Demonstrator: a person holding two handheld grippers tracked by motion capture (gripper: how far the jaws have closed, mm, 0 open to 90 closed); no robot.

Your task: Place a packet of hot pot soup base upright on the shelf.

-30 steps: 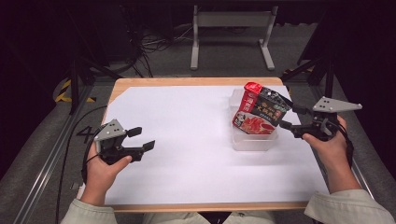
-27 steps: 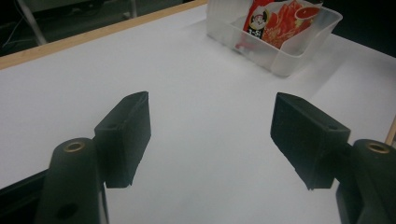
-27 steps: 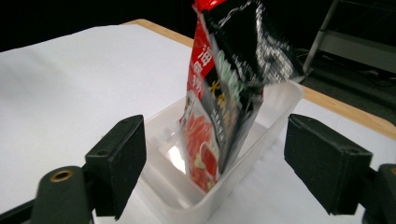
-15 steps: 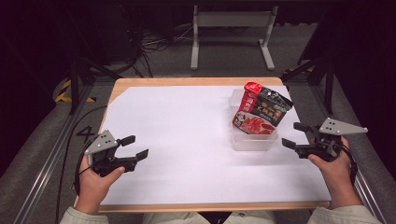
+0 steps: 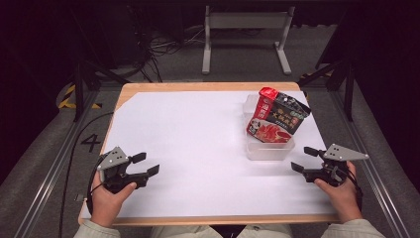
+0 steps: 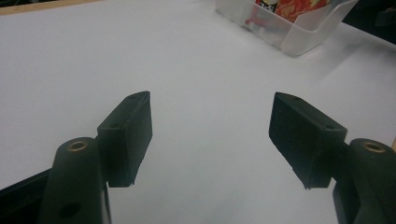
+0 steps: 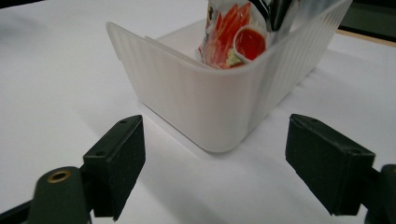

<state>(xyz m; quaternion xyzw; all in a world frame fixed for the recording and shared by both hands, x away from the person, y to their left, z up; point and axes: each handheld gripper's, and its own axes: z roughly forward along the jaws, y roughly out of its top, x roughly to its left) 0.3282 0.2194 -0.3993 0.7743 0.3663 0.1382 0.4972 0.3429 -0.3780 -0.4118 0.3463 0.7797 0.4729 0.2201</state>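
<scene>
A red and black snack packet [image 5: 276, 121] stands tilted in a clear plastic tub [image 5: 270, 148] on the right half of the white table [image 5: 198, 144]. The packet's red print [image 7: 233, 39] shows above the tub's rounded corner [image 7: 205, 107] in the right gripper view. My right gripper [image 5: 304, 159] rests low at the table's right front, just beside the tub, open and empty. At the left front my left gripper [image 5: 144, 163] is open too, nothing between its jaws. The tub [image 6: 289, 32] lies far off in the left gripper view.
The white sheet covers a wooden tabletop [image 5: 198, 87] with its edge showing at the back and front. Beyond the table stand a metal frame [image 5: 245, 34], cables [image 5: 163, 44] and dark floor. A black cable [image 5: 74, 153] trails off the left side.
Both hands have drawn back toward the table's front edge. The right gripper has let go of the packet, which now stands in the tub; the left gripper slid down and left.
</scene>
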